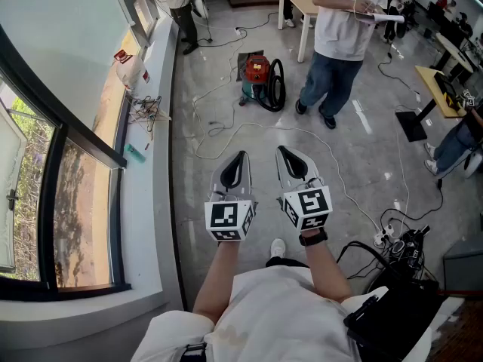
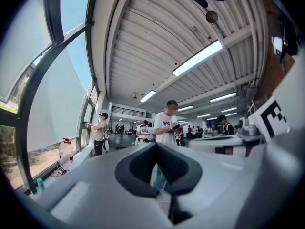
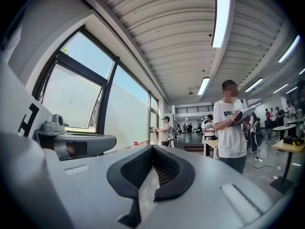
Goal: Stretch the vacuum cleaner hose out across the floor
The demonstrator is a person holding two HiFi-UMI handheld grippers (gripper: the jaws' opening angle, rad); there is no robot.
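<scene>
**Surface and room.** A glossy grey floor [image 1: 362, 164] runs beside a white window ledge [image 1: 151, 202] under a curved, dark-framed window [image 1: 60, 164]. Thin white cables [image 1: 226, 130] trail loosely over the floor.

The red-topped, teal-bodied canister vacuum cleaner [image 1: 253, 71] stands well ahead of the grippers. Its black hose [image 1: 278, 87] is coiled in a loop against the vacuum's right side, not laid out. A person in a white T-shirt and blue jeans [image 1: 339, 29] stands just to the right of it.

**Hidden or cut off.** The top edge cuts off the standing person's head. Black equipment [image 1: 400, 292] at lower right is cropped, and its parts cannot be told apart.

**Materials and shapes.** The left gripper [image 1: 241, 157] [image 2: 156, 144] and right gripper [image 1: 281, 151] [image 3: 152, 148] have smooth grey shells and black pads. The right pads show a mesh texture. Both pairs of jaws are clenched tip to tip, with nothing between them.
</scene>
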